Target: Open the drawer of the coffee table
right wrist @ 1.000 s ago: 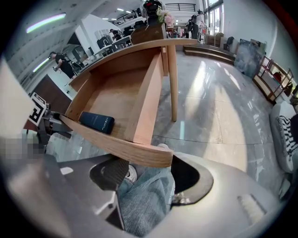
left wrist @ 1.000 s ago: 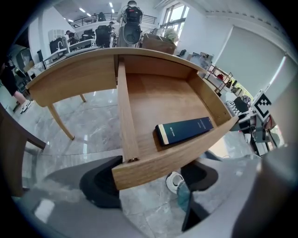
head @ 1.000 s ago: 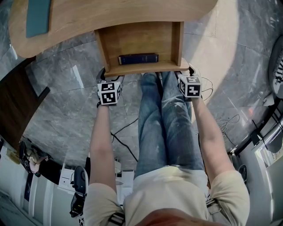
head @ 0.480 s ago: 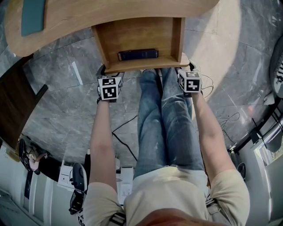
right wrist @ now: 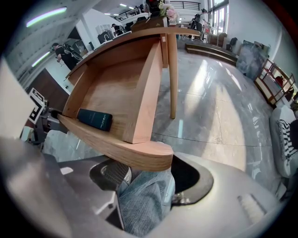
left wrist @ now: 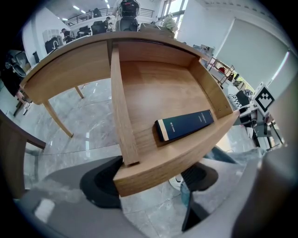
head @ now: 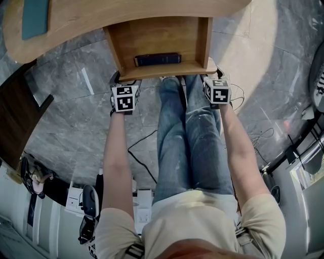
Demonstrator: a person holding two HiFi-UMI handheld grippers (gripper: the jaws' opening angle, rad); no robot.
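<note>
1. Nearest the camera, the person's legs in jeans ran straight up the head view toward the drawer, between the two forearms.
2. The left gripper and the right gripper pointed steeply down, one at each end of the drawer front. Both had their jaws spread wide and clamped nothing. In each gripper view a corner of the front sat over the gap between the jaws, and denim showed through the right gap. Whether a pad brushed the underside of the wood I could not quite tell.
3. The front's long axis lay crosswise, running from one gripper to the other, so neither hand was the nearer. The left had the left corner and the right had the right corner.
4. Beyond the front, the drawer stood well out of the coffee table. A dark blue flat box lay just behind the front and parallel to it.
5. Farthest off was the tabletop. The drawer's slide line ran from there toward the person, so any further pull would probably go back along the legs, with both ends drawn evenly.
</note>
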